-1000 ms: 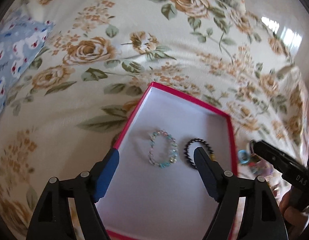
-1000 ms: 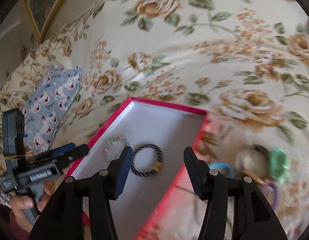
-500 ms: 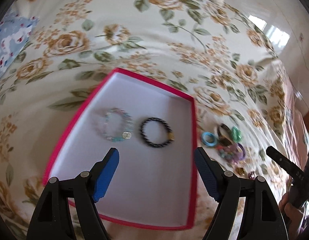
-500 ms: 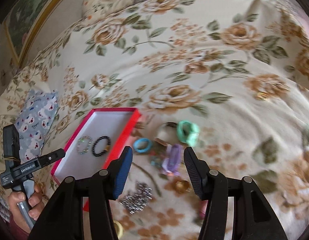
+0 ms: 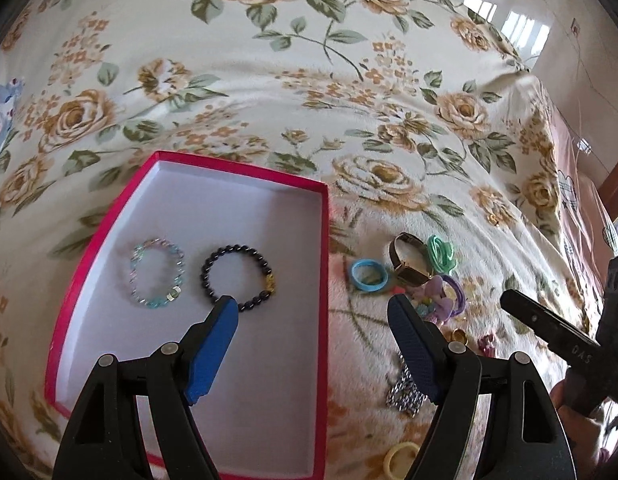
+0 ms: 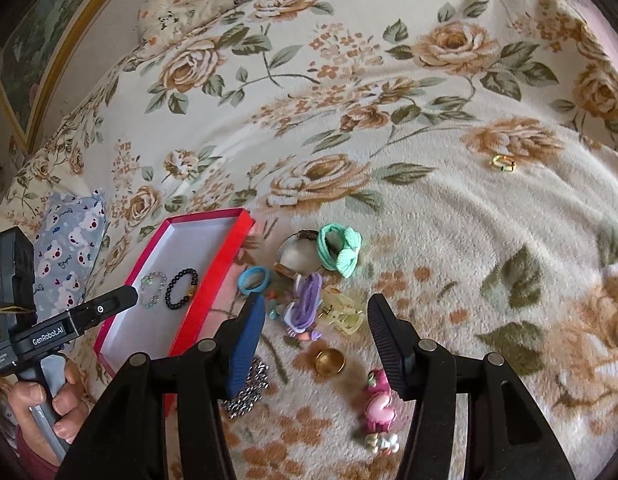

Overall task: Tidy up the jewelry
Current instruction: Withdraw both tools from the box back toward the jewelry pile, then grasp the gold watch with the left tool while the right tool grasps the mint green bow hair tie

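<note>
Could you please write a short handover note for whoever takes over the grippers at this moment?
Left gripper: open, empty, over the box's right edge.
Right gripper: open, empty, above the loose pile.
Done: pastel bead bracelet and black bead bracelet lie in the red box.
Left on the blanket: blue ring, watch, green hair tie, purple hair tie, gold ring, silver chain, pink charm, a small gold piece lying apart.

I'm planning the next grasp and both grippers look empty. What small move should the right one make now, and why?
Probably lower the right gripper, open and empty, onto the purple hair tie just ahead between its fingers. Only the pastel bead bracelet and black bead bracelet lie in the pink box; the rest sits loose on the floral blanket. The left gripper is also open.
</note>
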Tool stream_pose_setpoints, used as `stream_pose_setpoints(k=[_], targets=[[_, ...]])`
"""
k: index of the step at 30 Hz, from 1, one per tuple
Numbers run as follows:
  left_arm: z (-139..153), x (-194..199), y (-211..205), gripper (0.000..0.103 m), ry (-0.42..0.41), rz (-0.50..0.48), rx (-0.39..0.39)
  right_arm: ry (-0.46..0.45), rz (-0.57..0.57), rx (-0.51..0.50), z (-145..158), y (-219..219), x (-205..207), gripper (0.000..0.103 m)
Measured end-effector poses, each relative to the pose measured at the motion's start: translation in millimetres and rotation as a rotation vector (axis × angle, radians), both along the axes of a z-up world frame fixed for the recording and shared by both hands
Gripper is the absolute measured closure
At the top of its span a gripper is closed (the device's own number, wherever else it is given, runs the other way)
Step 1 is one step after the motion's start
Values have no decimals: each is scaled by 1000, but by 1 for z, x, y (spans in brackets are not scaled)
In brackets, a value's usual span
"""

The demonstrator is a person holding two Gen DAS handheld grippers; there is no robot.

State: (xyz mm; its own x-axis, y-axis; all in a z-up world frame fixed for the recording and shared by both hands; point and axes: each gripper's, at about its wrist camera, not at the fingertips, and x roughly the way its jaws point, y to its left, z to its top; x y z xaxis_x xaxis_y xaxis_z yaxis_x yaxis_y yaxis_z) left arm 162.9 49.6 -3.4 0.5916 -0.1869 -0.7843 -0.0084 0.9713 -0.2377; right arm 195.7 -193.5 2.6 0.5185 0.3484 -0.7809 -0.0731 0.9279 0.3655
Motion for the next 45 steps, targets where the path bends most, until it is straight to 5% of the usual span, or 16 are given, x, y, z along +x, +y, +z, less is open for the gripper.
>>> stream_pose_setpoints(k=[19, 27, 29, 32, 45], targets=[[-54, 123, -76, 40, 111, -145, 60, 123, 1, 27, -51, -9, 73, 66], [-89, 162, -101, 65, 184, -216, 101, 168, 8, 64, -72, -10, 88, 89], [-95, 166, -106, 73, 182, -232, 117, 161, 12, 63, -71, -10, 87, 89], [-97, 166, -113, 99, 171, -273, 104, 145, 8, 60, -65, -11, 85, 90], [-61, 129, -90, 102, 78, -263, 35, 91, 4, 94, -33, -11, 64, 90]])
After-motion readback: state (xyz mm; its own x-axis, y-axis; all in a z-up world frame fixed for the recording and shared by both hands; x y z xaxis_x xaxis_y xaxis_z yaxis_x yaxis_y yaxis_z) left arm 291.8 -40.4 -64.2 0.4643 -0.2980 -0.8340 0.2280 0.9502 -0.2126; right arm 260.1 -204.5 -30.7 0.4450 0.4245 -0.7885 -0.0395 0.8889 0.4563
